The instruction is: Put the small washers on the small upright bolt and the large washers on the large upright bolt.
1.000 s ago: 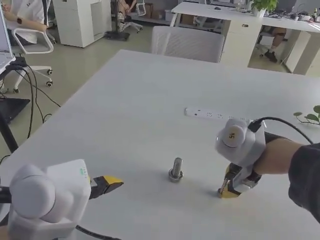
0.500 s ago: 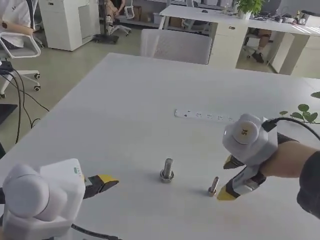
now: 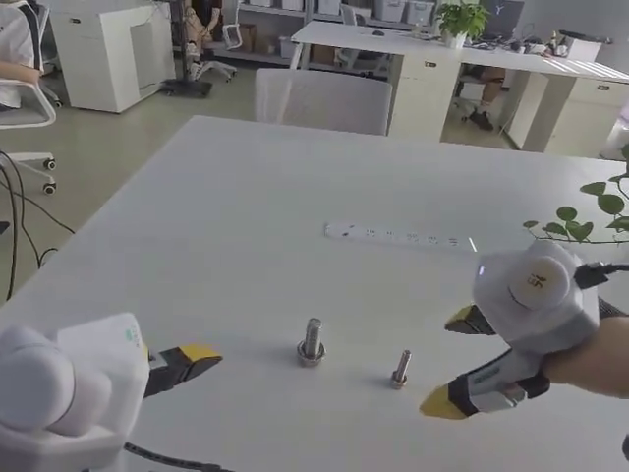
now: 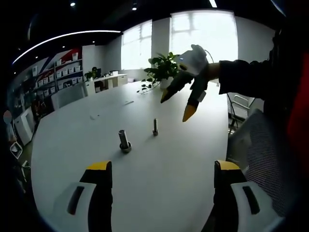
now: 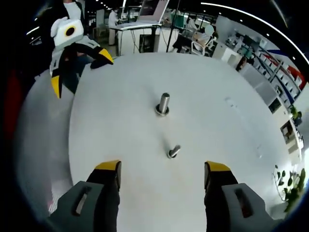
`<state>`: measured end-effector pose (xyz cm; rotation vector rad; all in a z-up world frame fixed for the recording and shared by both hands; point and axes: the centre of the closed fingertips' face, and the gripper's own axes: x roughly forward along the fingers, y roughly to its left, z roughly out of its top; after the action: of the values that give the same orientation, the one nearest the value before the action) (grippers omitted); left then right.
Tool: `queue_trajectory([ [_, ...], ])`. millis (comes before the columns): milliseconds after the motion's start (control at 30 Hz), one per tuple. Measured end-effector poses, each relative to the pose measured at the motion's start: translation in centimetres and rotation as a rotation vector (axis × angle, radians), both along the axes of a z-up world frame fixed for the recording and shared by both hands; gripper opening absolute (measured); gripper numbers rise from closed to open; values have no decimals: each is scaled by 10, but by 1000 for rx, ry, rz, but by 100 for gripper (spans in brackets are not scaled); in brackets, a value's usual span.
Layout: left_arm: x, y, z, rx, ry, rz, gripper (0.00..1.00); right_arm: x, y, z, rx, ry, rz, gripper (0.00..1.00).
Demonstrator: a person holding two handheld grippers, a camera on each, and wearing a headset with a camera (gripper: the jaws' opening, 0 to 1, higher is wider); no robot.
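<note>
Head view: both tools empty, both bolts upright mid-table.
Table carries the work. Left gripper at 9 o'clock of the large bolt, right gripper at 3 o'clock of the small bolt. Both have jaws spread, holding nothing. Small bolt at 3 o'clock of the large one, apart. Grip washers by the rim, level, lower straight over the thread.

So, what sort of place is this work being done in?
Most likely an open-plan office: long white desks stand behind the large white table, a grey chair is pushed up to it, and a potted plant sits on a desk.
</note>
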<state>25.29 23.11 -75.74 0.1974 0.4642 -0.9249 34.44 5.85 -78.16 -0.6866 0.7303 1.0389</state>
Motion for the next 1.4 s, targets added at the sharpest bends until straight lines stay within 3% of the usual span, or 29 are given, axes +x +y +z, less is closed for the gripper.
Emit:
queue_trajectory([
  [433,-4,-3,12,-45,-6,4,89,-38,-13,31,212,-68,-124,92],
  [600,-6,-3,15,-68,-2,14,89,-53,-14,43,307,-67,-156,100],
  [900,-6,1,17,-75,-3,28,90,-68,-24,44,335,-89,-234,100],
  [1400,-9,3,16,-79,13,26,93,-74,-34,52,357,-113,-238,100],
])
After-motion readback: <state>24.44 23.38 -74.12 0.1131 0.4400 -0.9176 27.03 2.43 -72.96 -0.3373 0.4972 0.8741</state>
